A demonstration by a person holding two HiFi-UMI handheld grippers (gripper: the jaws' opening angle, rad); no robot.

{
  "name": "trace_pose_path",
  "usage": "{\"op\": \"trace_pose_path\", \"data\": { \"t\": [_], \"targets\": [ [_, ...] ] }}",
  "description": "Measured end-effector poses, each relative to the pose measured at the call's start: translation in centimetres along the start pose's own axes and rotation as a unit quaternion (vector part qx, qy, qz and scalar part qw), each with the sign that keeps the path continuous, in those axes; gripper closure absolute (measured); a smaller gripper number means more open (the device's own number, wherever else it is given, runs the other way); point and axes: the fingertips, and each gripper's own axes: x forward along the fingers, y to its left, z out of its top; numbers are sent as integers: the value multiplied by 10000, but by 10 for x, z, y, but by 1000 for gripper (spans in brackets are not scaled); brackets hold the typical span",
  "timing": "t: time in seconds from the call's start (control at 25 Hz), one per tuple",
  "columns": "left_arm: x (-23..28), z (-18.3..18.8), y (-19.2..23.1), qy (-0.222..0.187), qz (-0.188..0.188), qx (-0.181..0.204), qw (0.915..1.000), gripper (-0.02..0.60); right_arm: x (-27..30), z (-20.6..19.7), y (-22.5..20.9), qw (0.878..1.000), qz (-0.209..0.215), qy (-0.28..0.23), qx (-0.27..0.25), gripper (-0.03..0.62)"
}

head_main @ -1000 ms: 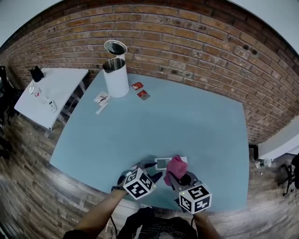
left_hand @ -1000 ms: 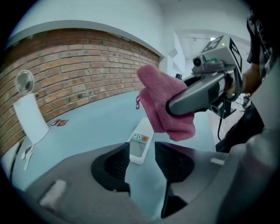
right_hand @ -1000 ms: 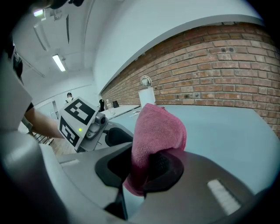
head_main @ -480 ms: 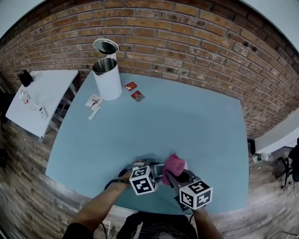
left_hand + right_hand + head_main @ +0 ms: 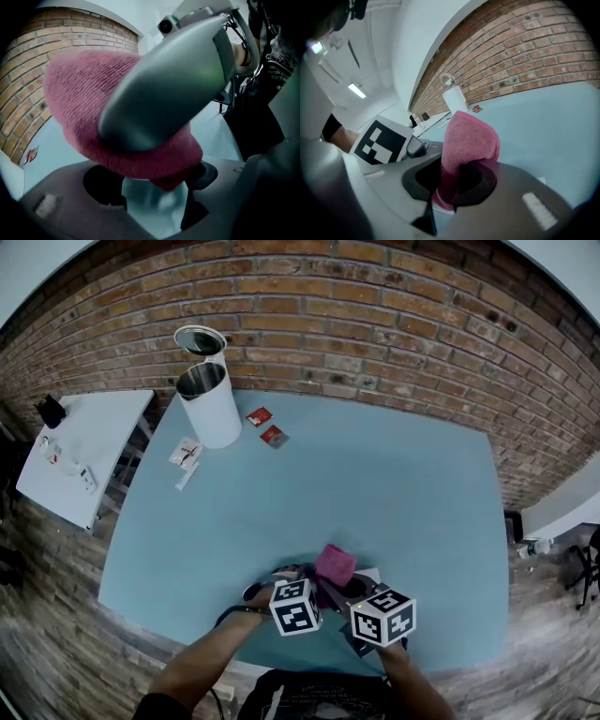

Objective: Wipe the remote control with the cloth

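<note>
1. The pale, flat remote control [image 5: 371, 575] is mostly covered. It lies on the light blue table [image 5: 375, 474] near the front edge, under the pink terry cloth [image 5: 335, 563] and both tools. In the head view only a whitish end shows, just right of the cloth, and its buttons and face cannot be made out.
2. In the head view the marker cubes cover much of the left gripper [image 5: 302, 579] and the right gripper [image 5: 354, 589], so the jaws there are hard to read.
3. The right gripper view shows what the head view does not. The right gripper [image 5: 454, 180] has its jaws pressed onto the cloth [image 5: 468, 136], which stands up from them in a rounded fold. A thin pale strip shows below the pinched cloth, and what it is cannot be told.
4. In the left gripper view the left gripper [image 5: 152, 197] has its jaws spread wide, and they have just been opening. Only blurred blue table shows in the gap. The cloth [image 5: 84, 103] bulges just above, with the right gripper's grey body lying across it.
5. Only the head view takes in the white cylindrical bin with its lid raised [image 5: 211, 404], at the table's far left corner before the red brick wall [image 5: 394, 324].
</note>
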Motion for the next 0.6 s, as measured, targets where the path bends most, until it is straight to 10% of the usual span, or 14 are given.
{"op": "trace_pose_path", "data": {
  "t": [0.6],
  "targets": [
    [3,-5,0,273,-298,-291,9988,265,13,-22,-17,9968,-126,315,-725,528]
  ]
}}
